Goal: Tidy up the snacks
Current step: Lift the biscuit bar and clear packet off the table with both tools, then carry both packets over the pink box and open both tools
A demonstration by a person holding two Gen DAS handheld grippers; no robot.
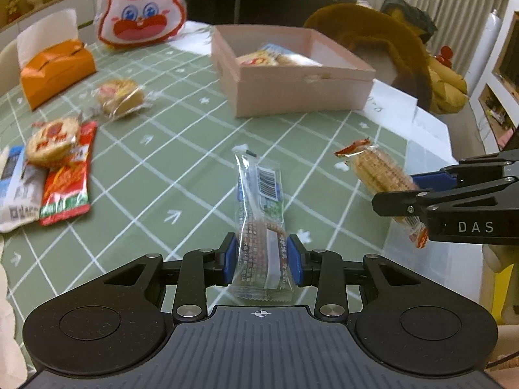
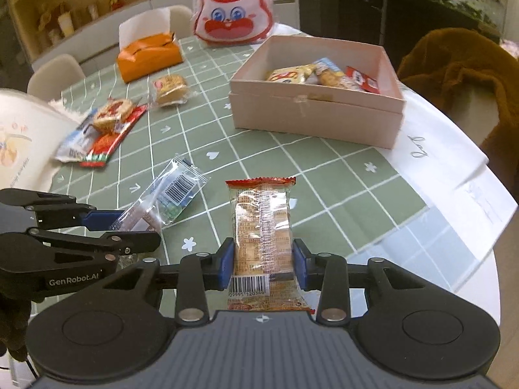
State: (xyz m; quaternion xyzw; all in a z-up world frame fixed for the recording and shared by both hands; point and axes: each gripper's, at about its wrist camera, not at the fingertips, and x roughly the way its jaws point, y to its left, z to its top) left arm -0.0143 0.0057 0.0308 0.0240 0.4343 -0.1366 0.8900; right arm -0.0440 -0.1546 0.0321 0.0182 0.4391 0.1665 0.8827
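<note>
My left gripper (image 1: 262, 261) is shut on a clear-wrapped cracker packet with a barcode (image 1: 259, 207), lifted above the green checked tablecloth (image 1: 162, 162). My right gripper (image 2: 263, 264) is shut on a red-ended wafer packet (image 2: 262, 223), also held off the cloth. Each gripper shows in the other's view: the right gripper (image 1: 402, 196) with its wafer packet (image 1: 378, 170), the left gripper (image 2: 120, 227) with its clear packet (image 2: 172, 194). The pink box (image 2: 311, 120) beyond holds several snacks (image 2: 324, 76).
Round cookie packs (image 1: 121, 97) (image 1: 53, 141), a red sachet (image 1: 68, 181) and a white-blue packet (image 1: 16, 188) lie at the left. An orange tissue box (image 1: 55, 71) and a rabbit-face bag (image 1: 142, 6) stand at the back. White paper sheets (image 2: 447, 168) cover the right table edge.
</note>
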